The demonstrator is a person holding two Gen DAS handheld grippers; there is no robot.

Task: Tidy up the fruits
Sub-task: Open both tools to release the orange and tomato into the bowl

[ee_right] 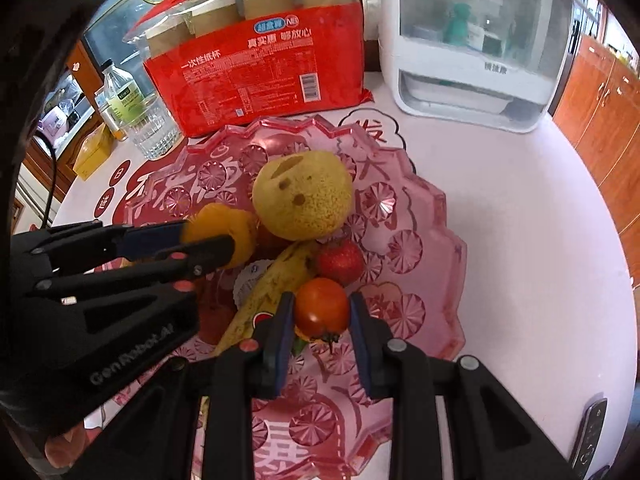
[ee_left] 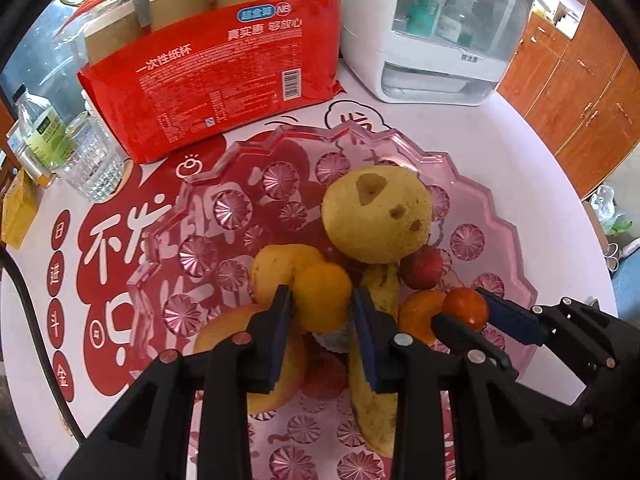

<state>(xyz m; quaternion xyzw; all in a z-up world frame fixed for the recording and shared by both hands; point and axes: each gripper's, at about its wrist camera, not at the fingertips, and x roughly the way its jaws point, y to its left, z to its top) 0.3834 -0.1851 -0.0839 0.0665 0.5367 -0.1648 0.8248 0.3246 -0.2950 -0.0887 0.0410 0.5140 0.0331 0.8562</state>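
Note:
A pink glass fruit bowl (ee_left: 460,168) (ee_right: 432,208) holds a big yellow pear (ee_left: 376,216) (ee_right: 304,196), a banana (ee_left: 380,392) (ee_right: 272,280), a strawberry (ee_left: 422,266) (ee_right: 340,260) and other fruit. My left gripper (ee_left: 322,304) (ee_right: 208,236) is shut on a small orange (ee_left: 322,296) (ee_right: 220,228) over the bowl. My right gripper (ee_right: 322,312) (ee_left: 464,308) is shut on a red tomato (ee_right: 322,306) (ee_left: 466,306) over the bowl's near right part.
A red pack of paper cups (ee_left: 224,64) (ee_right: 260,60) stands behind the bowl. A white appliance (ee_left: 436,32) (ee_right: 476,44) is at the back right. A glass tumbler (ee_left: 92,160) (ee_right: 154,128) and a bottle (ee_left: 38,132) stand at the left. A remote (ee_right: 588,436) lies at the table's right edge.

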